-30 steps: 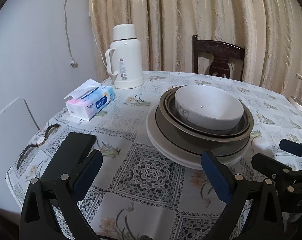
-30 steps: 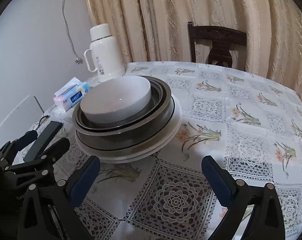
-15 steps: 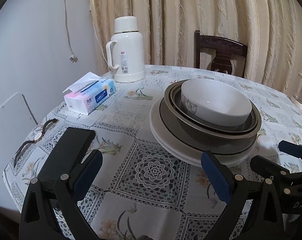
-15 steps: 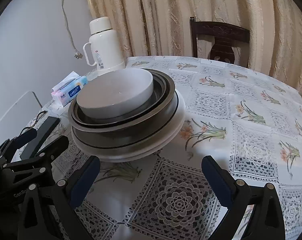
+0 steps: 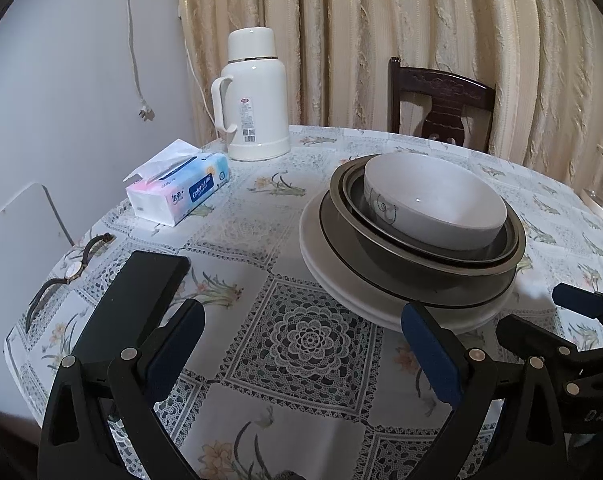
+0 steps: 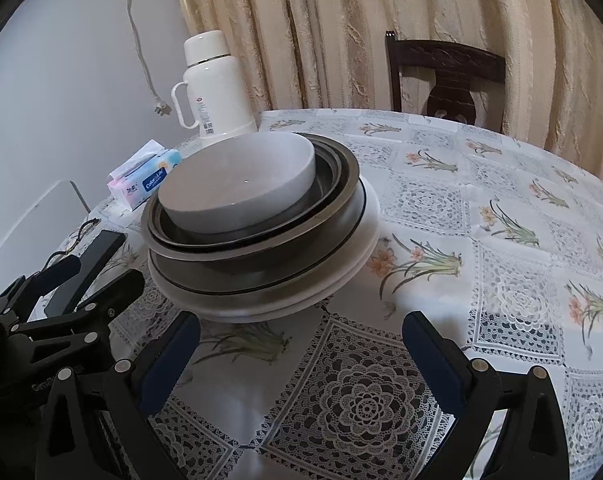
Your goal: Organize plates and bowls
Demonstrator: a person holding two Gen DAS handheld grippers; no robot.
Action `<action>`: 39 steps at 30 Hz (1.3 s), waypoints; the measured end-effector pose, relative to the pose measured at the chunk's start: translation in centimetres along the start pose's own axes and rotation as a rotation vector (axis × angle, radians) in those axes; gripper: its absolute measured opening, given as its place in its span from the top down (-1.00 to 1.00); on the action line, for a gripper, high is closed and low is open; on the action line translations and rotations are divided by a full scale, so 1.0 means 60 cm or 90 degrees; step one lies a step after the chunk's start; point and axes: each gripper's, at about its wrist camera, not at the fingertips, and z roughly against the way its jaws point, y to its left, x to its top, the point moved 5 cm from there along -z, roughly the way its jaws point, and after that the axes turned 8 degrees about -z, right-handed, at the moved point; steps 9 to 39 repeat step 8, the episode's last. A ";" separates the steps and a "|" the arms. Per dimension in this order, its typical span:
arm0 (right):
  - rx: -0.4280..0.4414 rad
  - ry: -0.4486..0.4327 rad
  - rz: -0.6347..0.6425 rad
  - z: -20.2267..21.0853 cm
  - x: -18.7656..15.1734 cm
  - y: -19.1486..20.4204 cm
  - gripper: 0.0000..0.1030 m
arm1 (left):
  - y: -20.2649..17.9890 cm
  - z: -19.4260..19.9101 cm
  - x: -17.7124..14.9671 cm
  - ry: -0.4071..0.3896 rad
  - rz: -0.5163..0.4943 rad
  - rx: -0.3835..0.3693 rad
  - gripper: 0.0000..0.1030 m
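The stack (image 5: pixel 413 240) of bowls on plates sat on the table (image 6: pixel 501 240), between the two tools. The left gripper (image 5: pixel 301 344) and right gripper (image 6: pixel 301 348) both gaped empty, flanking it about equally near.

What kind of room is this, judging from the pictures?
Most likely a home dining area: a round table with a floral lace-pattern cloth, a dark wooden chair against long curtains, and a white thermos jug beside stacked dishes.
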 end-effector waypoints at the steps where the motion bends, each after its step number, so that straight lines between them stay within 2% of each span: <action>1: 0.003 -0.001 0.003 0.001 -0.001 0.002 -0.99 | 0.000 0.000 -0.001 0.001 0.000 0.000 -0.93; 39: 0.003 -0.002 0.010 0.000 -0.003 0.008 -0.99 | -0.002 0.000 -0.002 0.002 -0.001 -0.001 -0.93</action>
